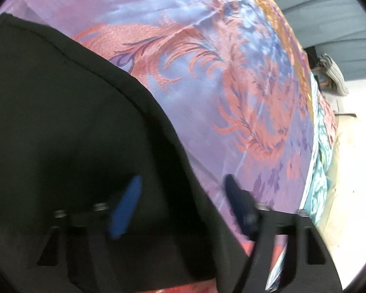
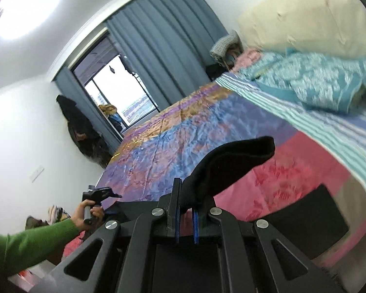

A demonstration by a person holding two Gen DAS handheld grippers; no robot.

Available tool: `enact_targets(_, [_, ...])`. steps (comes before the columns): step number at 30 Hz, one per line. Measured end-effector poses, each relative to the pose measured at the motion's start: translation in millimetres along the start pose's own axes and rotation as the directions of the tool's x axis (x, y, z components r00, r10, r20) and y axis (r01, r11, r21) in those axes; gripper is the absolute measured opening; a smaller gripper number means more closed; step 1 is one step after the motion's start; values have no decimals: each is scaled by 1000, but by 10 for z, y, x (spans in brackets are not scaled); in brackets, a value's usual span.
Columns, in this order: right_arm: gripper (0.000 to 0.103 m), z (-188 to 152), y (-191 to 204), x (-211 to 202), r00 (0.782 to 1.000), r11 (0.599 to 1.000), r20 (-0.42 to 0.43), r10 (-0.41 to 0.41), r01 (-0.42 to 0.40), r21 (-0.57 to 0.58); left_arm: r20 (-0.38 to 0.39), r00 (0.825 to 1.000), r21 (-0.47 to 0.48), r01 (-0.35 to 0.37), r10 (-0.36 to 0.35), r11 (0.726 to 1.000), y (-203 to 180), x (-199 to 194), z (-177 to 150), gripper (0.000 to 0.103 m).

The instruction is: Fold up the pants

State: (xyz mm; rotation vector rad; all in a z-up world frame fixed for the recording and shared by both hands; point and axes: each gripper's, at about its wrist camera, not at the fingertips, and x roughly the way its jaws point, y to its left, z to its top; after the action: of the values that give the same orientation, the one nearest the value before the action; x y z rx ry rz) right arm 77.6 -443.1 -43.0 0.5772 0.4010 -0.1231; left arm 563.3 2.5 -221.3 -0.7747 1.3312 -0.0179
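Our right gripper [image 2: 186, 210] clamps the soft, limp black fabric pants [image 2: 231, 163]. Our left gripper [image 1: 183, 210] gapes over them; we judge the stitched hem [image 1: 68, 56] the best hold.

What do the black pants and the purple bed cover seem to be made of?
Pants: probably a soft matte knit or cotton blend; they reflect no light, bend limply from the right claw, and show a stitched hem. Bed cover: likely satin or a similar synthetic weave; it shines, and its feather pattern looks woven in.
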Motion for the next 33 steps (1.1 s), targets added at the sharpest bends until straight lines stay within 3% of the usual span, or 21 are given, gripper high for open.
enact_targets(1, [7, 19, 26, -40, 1000, 1000, 1, 11, -11, -8, 8, 1000, -4, 2, -2, 1000, 24, -8, 22, 32])
enact_targets(3, [7, 37, 30, -79, 1000, 1000, -12, 14, -14, -15, 31, 999, -6, 25, -25, 1000, 67, -91, 40, 6])
enact_targets(6, [7, 6, -101, 68, 997, 998, -64, -48, 46, -40, 104, 992, -4, 66, -66, 998, 139, -457, -16, 6])
enact_targets(9, [7, -58, -376, 377, 987, 996, -130, -91, 92, -1, 171, 979, 84, 95, -108, 992, -3, -1016, -174, 5])
enact_targets(12, [7, 71, -570, 556, 988, 995, -132, -78, 85, 48, 302, 939, 253, 89, -166, 963, -56, -1842, -642, 6])
enact_targets(15, [7, 286, -713, 498, 993, 994, -103, -65, 74, 86, 365, 908, 322, 87, -208, 943, 292, -2367, -1307, 6])
enact_targets(16, [7, 325, -778, 471, 992, 993, -107, -72, 82, 86, 365, 908, 316, 88, -207, 945, 461, -2400, -1516, 7])
enact_targets(19, [7, 286, -967, 458, 978, 988, -169, -126, 139, 71, 318, 940, 269, 33, -121, 963, 1038, -2145, -2156, 7])
enact_targets(22, [7, 13, -1283, 580, 927, 970, -308, -215, 239, 41, 224, 974, 224, -16, -36, 974, 1423, -1641, -2461, 7])
enact_targets(23, [7, -121, -1399, 643, 896, 961, -370, -245, 274, 27, 206, 978, 212, -33, -12, 977, 1493, -1513, -2510, 7])
enact_targets(26, [7, -354, -1562, 733, 827, 937, -461, -321, 347, -31, 187, 982, 188, -53, 18, 981, 1551, -1368, -2611, 7])
enact_targets(28, [7, -422, -1640, 722, 808, 927, -476, -347, 373, -43, 183, 983, 188, -61, 26, 980, 1537, -1371, -2631, 7])
enact_targets(33, [7, -433, -1830, 616, 808, 911, -476, -347, 411, 34, 237, 971, 227, -94, 39, 969, 1474, -1405, -2767, 6])
